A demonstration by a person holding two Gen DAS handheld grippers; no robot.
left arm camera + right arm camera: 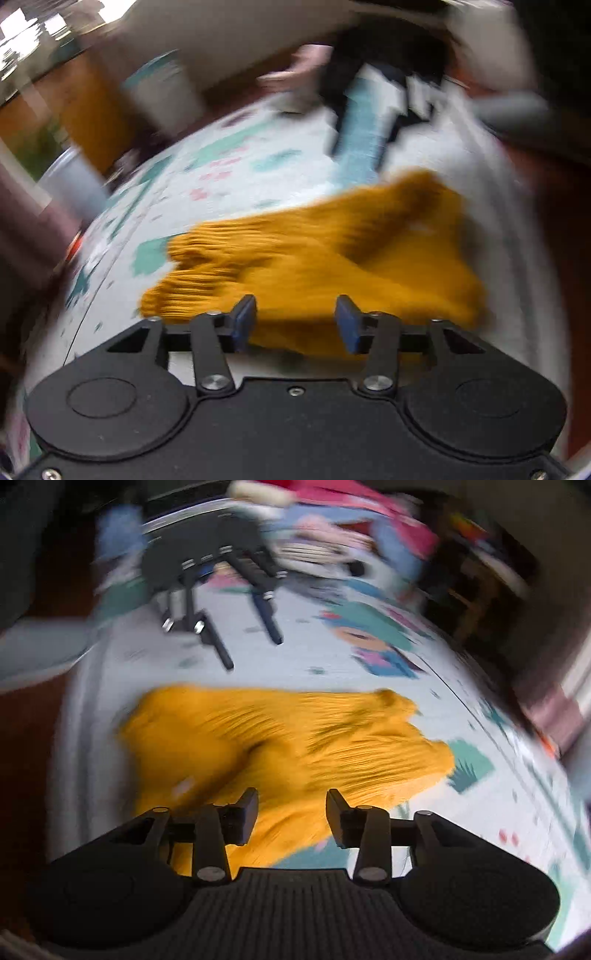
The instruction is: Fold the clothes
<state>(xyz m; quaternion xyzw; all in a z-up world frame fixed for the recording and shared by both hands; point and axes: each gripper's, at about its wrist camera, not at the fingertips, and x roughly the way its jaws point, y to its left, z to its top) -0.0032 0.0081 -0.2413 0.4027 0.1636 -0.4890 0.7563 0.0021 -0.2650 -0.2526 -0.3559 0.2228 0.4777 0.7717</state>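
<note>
Left wrist view, near to far: left gripper [295,319] released, jaws apart, nothing pinched, over near edge of sweater [325,258]. Sweater heaped on patterned sheet [229,166]; clothes pile [376,107] far right. Right wrist view: right gripper [291,816] likewise released above sweater [280,746]; left gripper [251,646] beyond, far left. All blurred.

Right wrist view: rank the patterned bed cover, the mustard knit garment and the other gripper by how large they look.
1. Patterned bed cover
2. Mustard knit garment
3. Left gripper, though it sits farther from the camera, so its small look is unsure.
</note>
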